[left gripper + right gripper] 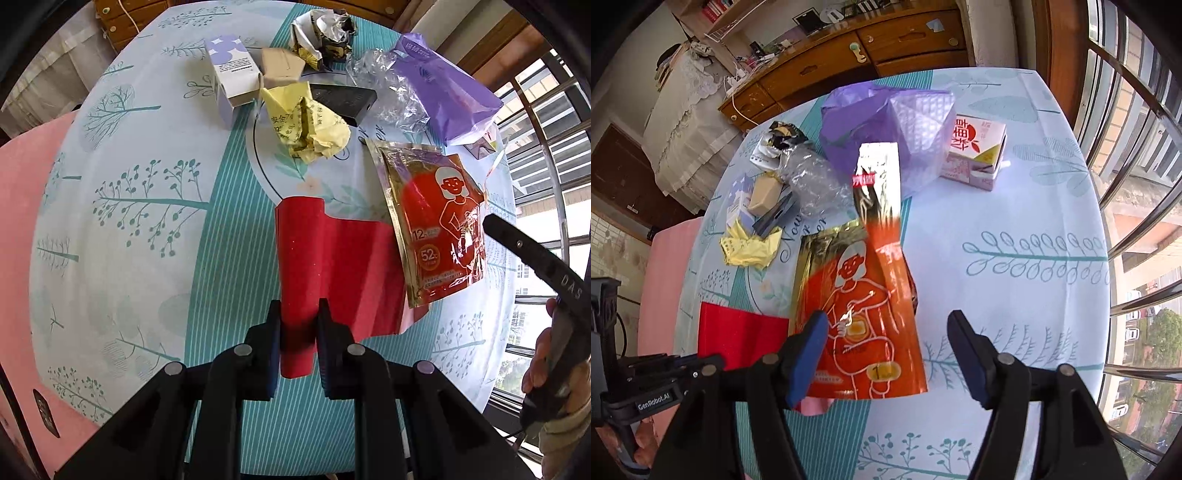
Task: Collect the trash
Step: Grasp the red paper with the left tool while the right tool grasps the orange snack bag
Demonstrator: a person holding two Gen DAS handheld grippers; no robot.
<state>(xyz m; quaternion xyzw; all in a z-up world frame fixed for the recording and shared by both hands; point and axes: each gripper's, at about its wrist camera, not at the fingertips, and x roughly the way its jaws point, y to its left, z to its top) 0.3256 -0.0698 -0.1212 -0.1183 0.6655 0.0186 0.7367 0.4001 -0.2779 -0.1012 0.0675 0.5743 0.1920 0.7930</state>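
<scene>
- Left wrist view: the left gripper (297, 325) points down at the table (122, 236), its jaws clenched on the near edge of a red folded card (332, 266) — the card runs away from the pads and to the right across the patterned cloth.
- Just right of the card, overlapping its right edge, lies a shiny red-and-gold pouch (432, 221) with a drawn figure on it.
- Farther off sits the rest of the trash: a crumpled yellow wrapper (306, 122), a black flat box (343, 101), a white-and-lilac carton (232, 70), a brown cardboard piece (282, 66), clear plastic film (391, 85) and a purple bag (450, 92).
- At the far right edge a hand (546, 365) holds the other tool.
- Right wrist view: the right gripper (886, 354) hangs released, jaws wide apart, over the near end of the pouch (857, 295) — its left pad is in front of the pouch's edge, and I cannot tell whether it touches.
- The red card (738, 332) lies left of the pouch; a pink carton (979, 151) stands far right, beside the purple bag (886, 129).
</scene>
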